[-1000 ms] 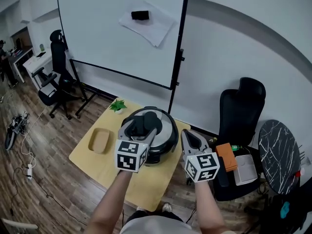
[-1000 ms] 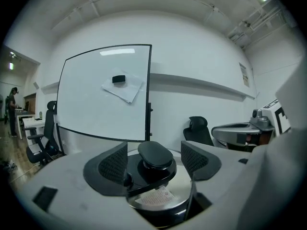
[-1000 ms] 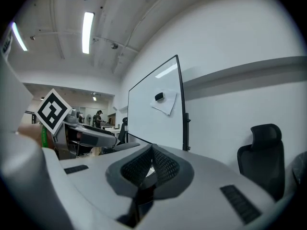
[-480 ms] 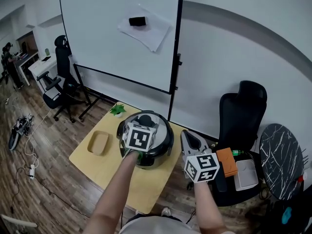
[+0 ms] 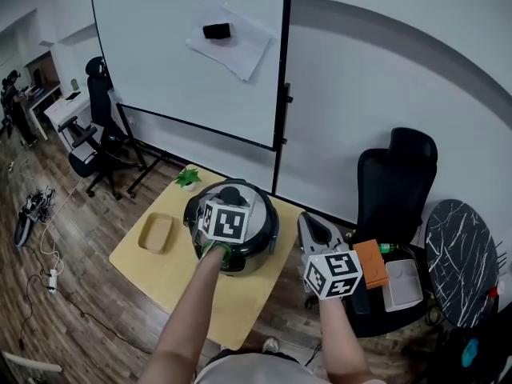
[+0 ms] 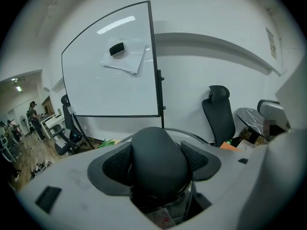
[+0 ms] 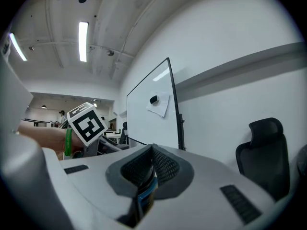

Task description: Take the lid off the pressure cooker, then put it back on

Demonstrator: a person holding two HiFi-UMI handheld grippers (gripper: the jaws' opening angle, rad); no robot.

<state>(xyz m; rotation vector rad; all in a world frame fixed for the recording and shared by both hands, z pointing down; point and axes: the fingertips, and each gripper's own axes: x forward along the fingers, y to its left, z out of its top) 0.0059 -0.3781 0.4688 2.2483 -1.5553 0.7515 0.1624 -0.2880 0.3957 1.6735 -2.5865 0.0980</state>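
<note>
Clamping the left tongs (image 5: 230, 205) onto the black knob (image 6: 158, 159) of the lid (image 5: 258, 213), with the dark ribbed pads (image 6: 116, 164) pressing in against the knob's two sides. Resting the lid on top of the pressure cooker (image 5: 254, 250), itself standing upright near the middle of the yellow surface (image 5: 140, 266). Holding the right tongs (image 5: 314, 229) pinched together on nothing, just off the surface's right edge, apart from the cooker and pointing toward the wall. Sharing the surface with a shallow wooden tray (image 5: 155, 233) to the cooker's left and a small potted plant (image 5: 188, 177) at the far edge. Facing a whiteboard on a stand (image 5: 160, 78) with a black eraser (image 5: 216, 30) and a sheet of paper (image 5: 232, 50) stuck to it. Standing beside a black office chair (image 5: 394, 184) and a round marble-patterned table (image 5: 456, 250) on the right
</note>
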